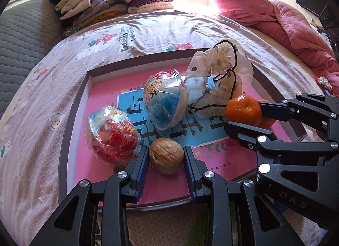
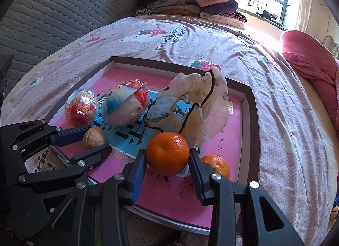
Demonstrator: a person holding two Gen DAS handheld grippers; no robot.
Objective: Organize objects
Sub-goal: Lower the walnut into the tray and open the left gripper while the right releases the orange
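The left tongs (image 1: 166, 157) pinch a tan, wrinkled walnut (image 1: 166, 155) between their blue ribbed pads, at the near edge of a shallow brown-rimmed cardboard tray (image 1: 72, 110) with a pink and blue printed floor. The right tongs (image 2: 168, 158) pinch a round orange mandarin (image 2: 167, 153) near the tray's right front part; a second orange mandarin (image 2: 216, 165) lies just behind the outer finger, on the tray floor. Just left of the walnut sits a red toy egg wrapped in clear crinkled plastic (image 1: 112, 138), touching or nearly touching the left finger. Behind the walnut, a larger blue, white and red wrapped egg (image 1: 165, 102) leans against a translucent whitish drawstring pouch with a dark cord (image 1: 218, 78), which stands crumpled mid-tray. The tray rests on a bed with a mauve printed sheet (image 1: 148, 32). Folded clothes (image 1: 110, 0) are stacked at the far side, and a pink quilt (image 1: 296, 32) is bunched to the right.
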